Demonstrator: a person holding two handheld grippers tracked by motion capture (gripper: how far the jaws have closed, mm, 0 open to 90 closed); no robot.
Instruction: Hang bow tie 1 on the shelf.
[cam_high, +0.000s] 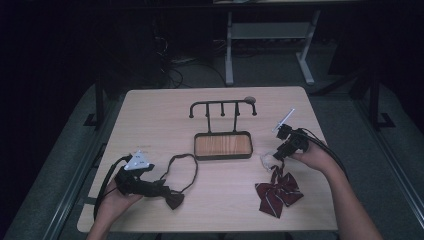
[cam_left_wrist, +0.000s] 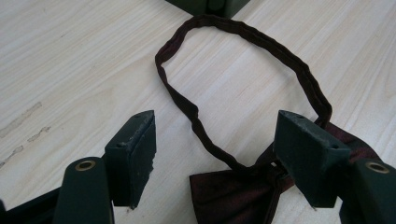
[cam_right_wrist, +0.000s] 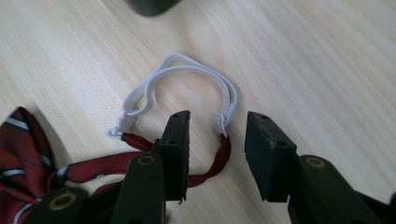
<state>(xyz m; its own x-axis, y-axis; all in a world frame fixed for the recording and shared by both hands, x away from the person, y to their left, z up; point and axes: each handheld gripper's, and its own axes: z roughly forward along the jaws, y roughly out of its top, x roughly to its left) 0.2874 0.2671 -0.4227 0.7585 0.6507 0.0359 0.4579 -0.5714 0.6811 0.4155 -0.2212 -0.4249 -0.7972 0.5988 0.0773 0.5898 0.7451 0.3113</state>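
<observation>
A dark maroon bow tie (cam_high: 174, 199) (cam_left_wrist: 233, 196) lies at the front left, its thin neck loop (cam_high: 182, 160) (cam_left_wrist: 243, 32) spread on the table. My left gripper (cam_high: 166, 190) (cam_left_wrist: 215, 154) is open, and its jaws straddle the knot where the loop joins the bow. A red striped bow tie (cam_high: 278, 195) (cam_right_wrist: 23, 154) lies at the front right with a white elastic strap (cam_high: 266, 160) (cam_right_wrist: 187, 70) curled behind it. My right gripper (cam_high: 274, 159) (cam_right_wrist: 217, 149) is open, with the strap's red end and white clasp between its jaws.
A black hook rack (cam_high: 222, 107) rises from a wooden tray base (cam_high: 223, 146) at the middle of the pale wood table (cam_high: 150, 115). A small brown knob (cam_high: 250, 99) sits at the rack's right end. Table-leg frames and cables stand on the floor behind.
</observation>
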